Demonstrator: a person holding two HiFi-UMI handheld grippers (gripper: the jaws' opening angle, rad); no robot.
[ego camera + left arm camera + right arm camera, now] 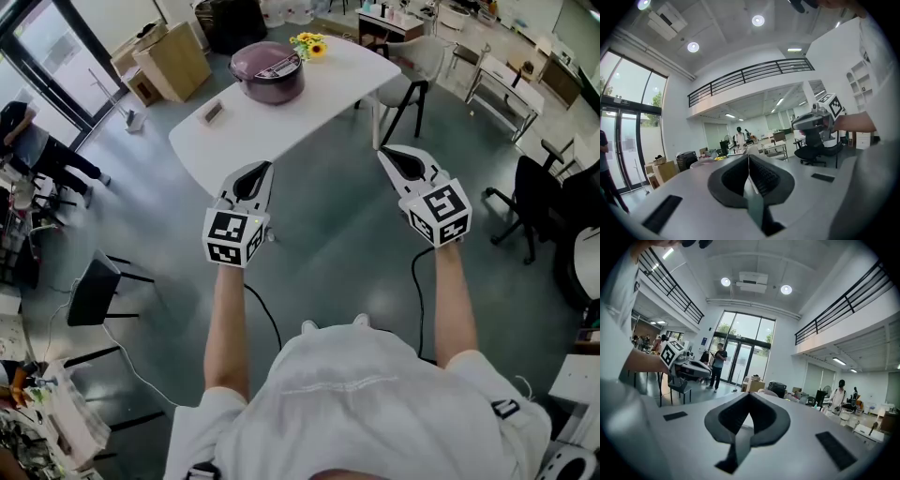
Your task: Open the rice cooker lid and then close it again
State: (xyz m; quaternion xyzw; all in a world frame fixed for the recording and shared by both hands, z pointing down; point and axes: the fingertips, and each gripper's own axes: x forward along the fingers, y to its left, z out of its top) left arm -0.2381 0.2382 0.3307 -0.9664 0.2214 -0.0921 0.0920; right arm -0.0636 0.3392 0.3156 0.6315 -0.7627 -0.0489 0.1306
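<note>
Head view has us w/ both arms stretched fwd. The left forearm (228, 323) & right forearm (452, 300) are bare, roughly parallel and well apart, over the grey floor (328, 244). We hold the left gripper (267, 167) and right gripper (382, 152) about level, noses tipped only slightly down and marker cubes toward us. Both are aimed at the white surface (328, 98).

The left gripper's tip sits just short of the surface's near edge. The right gripper's tip is near the leg at the surface's right end, and it isn't over the top either.

In the left gripper view we see the two dark pads pressed together along one seam, w/ nothing pinched. The right gripper view shows the same: jaws pressed together, empty. Each gripper view also catches the other gripper off to the side, w/ our arm behind it.

The rice cooker (268, 71) is round & mauve and stands on the far part of the surface, w/ its lid (266, 62) down. It's well apart from both sets of jaws. It lies ahead of the left gripper, nearly in line w/ it, and ahead & to the left of the right gripper. Sunflowers (309, 44) stand just beside the cooker on its right. A small flat item (213, 112) lies nearer the surface's left end.
</note>
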